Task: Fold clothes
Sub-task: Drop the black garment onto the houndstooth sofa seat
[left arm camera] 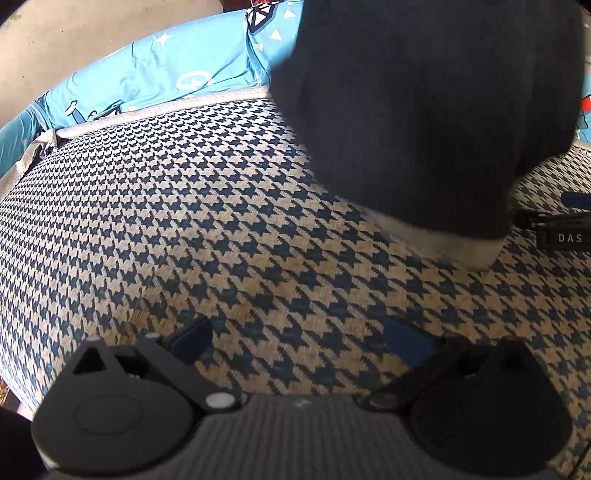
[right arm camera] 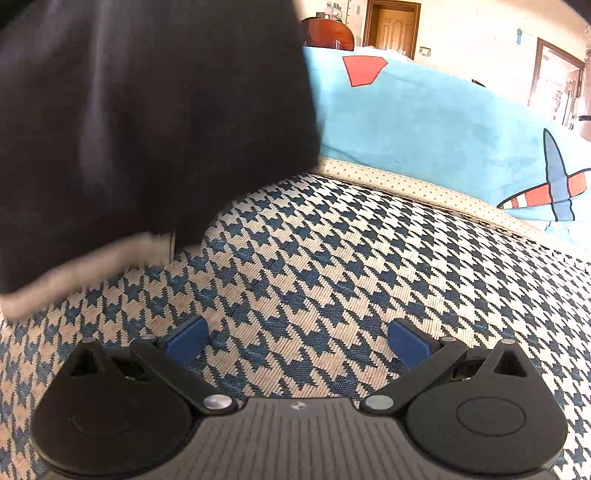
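Observation:
A dark garment [left arm camera: 424, 110] with a pale hem [left arm camera: 454, 243] fills the upper right of the left wrist view, its lower edge reaching the houndstooth-covered surface [left arm camera: 184, 221]. In the right wrist view the same dark garment [right arm camera: 147, 110] is blurred at the upper left, with the pale hem [right arm camera: 85, 269] low on it. What holds it up is hidden. My left gripper [left arm camera: 299, 343] is open over bare houndstooth cloth, short of the garment. My right gripper [right arm camera: 297, 343] is open too, with nothing between its blue pads [right arm camera: 186, 343], and the garment lies to its left.
A light blue blanket [left arm camera: 166, 81] with cartoon prints is bunched along the far edge of the houndstooth surface, and it shows as a blue blanket [right arm camera: 424, 122] in the right wrist view. Part of the right gripper [left arm camera: 554, 225] shows at the right edge. A wooden door [right arm camera: 393, 27] stands far back.

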Available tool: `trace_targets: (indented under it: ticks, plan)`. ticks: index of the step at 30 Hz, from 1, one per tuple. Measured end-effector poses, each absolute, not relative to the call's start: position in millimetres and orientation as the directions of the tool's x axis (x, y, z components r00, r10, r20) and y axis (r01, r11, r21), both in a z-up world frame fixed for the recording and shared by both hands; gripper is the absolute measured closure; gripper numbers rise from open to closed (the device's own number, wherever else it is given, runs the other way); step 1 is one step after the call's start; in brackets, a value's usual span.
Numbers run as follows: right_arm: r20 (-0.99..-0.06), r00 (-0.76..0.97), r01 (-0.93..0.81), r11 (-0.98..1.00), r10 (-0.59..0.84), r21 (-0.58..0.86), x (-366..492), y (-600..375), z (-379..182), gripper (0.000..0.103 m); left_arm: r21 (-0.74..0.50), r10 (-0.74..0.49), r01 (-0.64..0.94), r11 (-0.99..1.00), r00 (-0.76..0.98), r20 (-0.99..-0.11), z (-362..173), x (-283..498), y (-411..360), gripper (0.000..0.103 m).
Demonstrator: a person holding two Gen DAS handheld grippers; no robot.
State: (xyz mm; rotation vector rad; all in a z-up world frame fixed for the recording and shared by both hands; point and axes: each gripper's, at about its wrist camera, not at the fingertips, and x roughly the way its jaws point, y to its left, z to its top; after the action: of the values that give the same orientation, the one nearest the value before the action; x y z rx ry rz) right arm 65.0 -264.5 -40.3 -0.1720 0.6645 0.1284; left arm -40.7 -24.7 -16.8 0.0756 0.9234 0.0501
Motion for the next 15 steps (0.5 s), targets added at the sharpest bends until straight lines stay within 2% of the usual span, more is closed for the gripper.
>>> trace_targets:
  ticks: [15]
  plan:
    - [-0.622,0.78,-0.173,0.978,0.064,-0.116,66.7,-242.9,-42.8,0.0,0.072,0.055,0.005,0.997,0.586,-0.808,-18.6,-35.2,-28.2,0.0]
